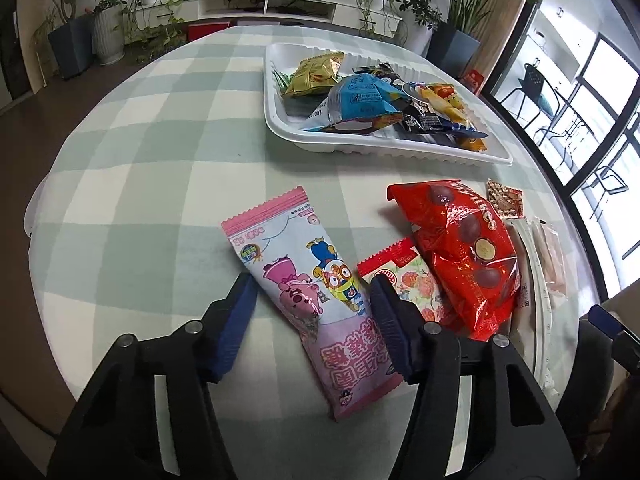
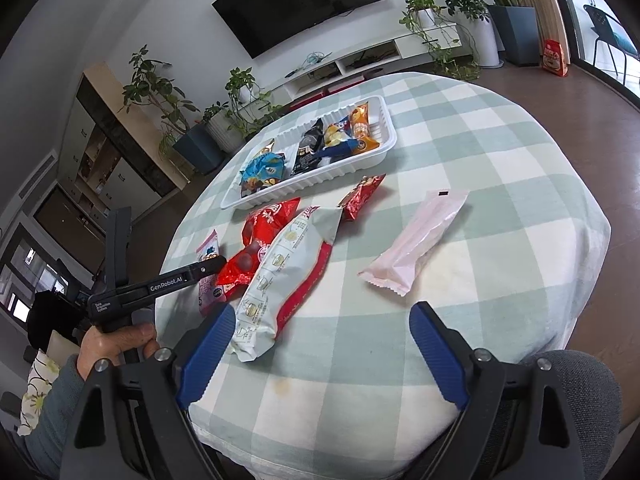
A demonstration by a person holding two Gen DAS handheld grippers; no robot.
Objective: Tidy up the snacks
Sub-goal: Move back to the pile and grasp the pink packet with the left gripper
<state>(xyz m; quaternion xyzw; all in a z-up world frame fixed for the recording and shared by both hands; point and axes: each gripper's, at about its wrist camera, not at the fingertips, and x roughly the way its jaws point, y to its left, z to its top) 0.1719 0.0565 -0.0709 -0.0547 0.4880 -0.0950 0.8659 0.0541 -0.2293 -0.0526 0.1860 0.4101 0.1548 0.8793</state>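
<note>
Left claw: astride the pink pack, one blue pad on each long side; jaws half closed, pads near the wrapper but a gap shows at the left pad, so not yet a grip.
Right claw: wide open, nothing between the pads, poised over bare checked cloth at the near edge; left pad just beside the white pack.
Pink pack: flat on the surface, cartoon print up, lying lengthwise between the left pads.
Strawberry pack: just right of the pink pack, partly under the red bag and behind the left claw's right pad.
Red bag: crumpled, chocolate balls printed on it, overlapping the strawberry pack; white pack touching its right side.
Small red pack: beyond the white pack, between it and the tray.
Pale pink pack: alone on the cloth, well apart from the cluster, to the right in the right wrist view.
Tray: white, ribbed rim, at the far side of the surface; holding a gold pack, a blue pack, dark and orange packs heaped together.
Surface: round, under green and white checked cloth.
Hand: gripping the left tool's handle, grey sleeve below.
Around: potted plants, low white shelf, wall television, windows.
</note>
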